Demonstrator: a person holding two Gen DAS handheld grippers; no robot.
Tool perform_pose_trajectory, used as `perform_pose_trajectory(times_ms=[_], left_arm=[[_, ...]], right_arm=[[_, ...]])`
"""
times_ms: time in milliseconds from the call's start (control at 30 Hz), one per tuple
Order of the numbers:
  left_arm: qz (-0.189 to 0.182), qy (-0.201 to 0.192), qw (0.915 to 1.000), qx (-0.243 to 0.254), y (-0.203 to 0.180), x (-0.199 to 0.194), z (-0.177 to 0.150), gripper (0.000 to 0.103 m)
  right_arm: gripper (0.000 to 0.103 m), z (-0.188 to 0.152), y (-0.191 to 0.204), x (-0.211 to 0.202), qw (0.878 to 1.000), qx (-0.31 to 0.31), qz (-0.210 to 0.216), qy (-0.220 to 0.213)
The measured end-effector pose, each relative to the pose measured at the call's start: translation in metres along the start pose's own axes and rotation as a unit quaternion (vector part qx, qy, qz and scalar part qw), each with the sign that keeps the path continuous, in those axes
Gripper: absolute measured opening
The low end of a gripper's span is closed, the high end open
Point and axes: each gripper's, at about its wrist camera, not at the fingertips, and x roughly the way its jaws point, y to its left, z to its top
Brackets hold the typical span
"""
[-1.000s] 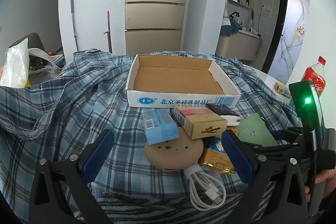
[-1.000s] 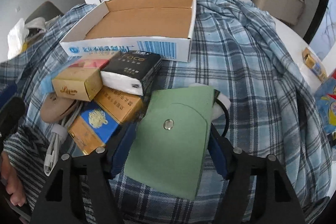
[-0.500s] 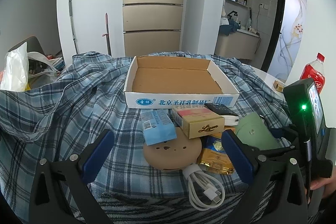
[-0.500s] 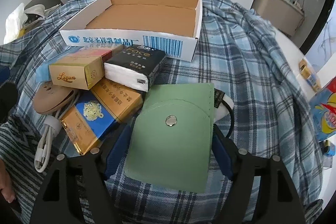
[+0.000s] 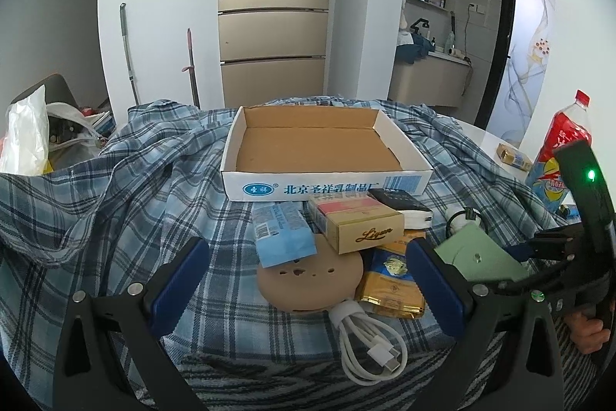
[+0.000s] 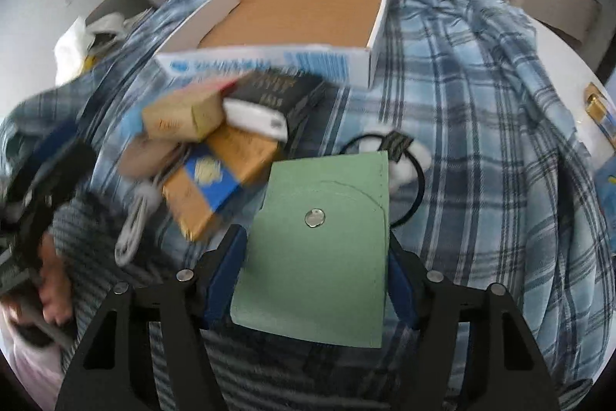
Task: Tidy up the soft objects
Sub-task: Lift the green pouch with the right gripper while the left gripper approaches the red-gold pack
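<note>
My right gripper [image 6: 313, 257] is shut on a flat green pouch [image 6: 319, 249] with a metal snap and holds it just above the plaid cloth; the pouch also shows in the left wrist view [image 5: 481, 257]. My left gripper [image 5: 304, 272] is open and empty, its blue pads either side of a pile: a blue tissue pack [image 5: 283, 232], a tan disc [image 5: 310, 276], a Liqun box [image 5: 360, 228], a gold packet [image 5: 390, 280], a black tissue pack [image 5: 400, 205] and a white cable [image 5: 369, 345]. An empty cardboard box [image 5: 319, 145] stands behind the pile.
A plaid cloth [image 5: 115, 218] covers the table. A red bottle [image 5: 560, 149] and a small yellow box [image 5: 514, 156] stand at the right edge. A white bag [image 5: 23, 133] lies at the left. A black hair tie and white item [image 6: 408, 156] lie beyond the pouch.
My right gripper has lifted the green pouch and swung; its view is blurred by motion. The left gripper has risen slightly and stays open.
</note>
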Motion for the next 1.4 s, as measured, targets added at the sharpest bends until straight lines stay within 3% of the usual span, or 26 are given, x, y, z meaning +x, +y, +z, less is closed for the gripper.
perform_pose_trajectory(times_ms=[300, 533, 567, 700, 900, 1067, 1200, 1400], left_arm=[[0.014, -0.01, 0.9998, 0.006, -0.002, -0.004, -0.001, 0.103], [0.003, -0.011, 0.9997, 0.022, -0.008, -0.006, -0.001, 0.103], [0.003, -0.011, 0.9997, 0.023, -0.009, -0.006, -0.001, 0.103], [-0.001, -0.007, 0.9996, 0.027, -0.01, -0.005, -0.001, 0.103], [0.006, -0.003, 0.9979, 0.064, -0.027, -0.006, -0.001, 0.103], [-0.001, 0.011, 0.9974, 0.071, -0.045, -0.007, 0.001, 0.103], [-0.008, 0.019, 0.9986, 0.048, -0.054, 0.002, 0.009, 0.103], [0.008, 0.05, 0.9987, -0.001, -0.047, 0.036, 0.02, 0.103]], right_arm=[[0.084, -0.003, 0.024, -0.008, 0.993, -0.038, -0.103, -0.037], [0.084, -0.005, 0.03, 0.008, 0.991, -0.047, -0.123, -0.01], [0.074, -0.006, 0.029, 0.007, 0.991, -0.044, -0.124, -0.014], [0.069, -0.012, 0.019, -0.009, 0.991, -0.023, -0.122, -0.048], [0.069, -0.003, 0.001, -0.05, 0.985, 0.017, -0.091, -0.143], [0.069, 0.01, -0.003, -0.069, 0.98, 0.024, -0.094, -0.173], [0.07, 0.012, -0.003, -0.071, 0.966, 0.018, -0.116, -0.231], [0.07, 0.006, -0.004, -0.064, 0.959, 0.004, -0.12, -0.256]])
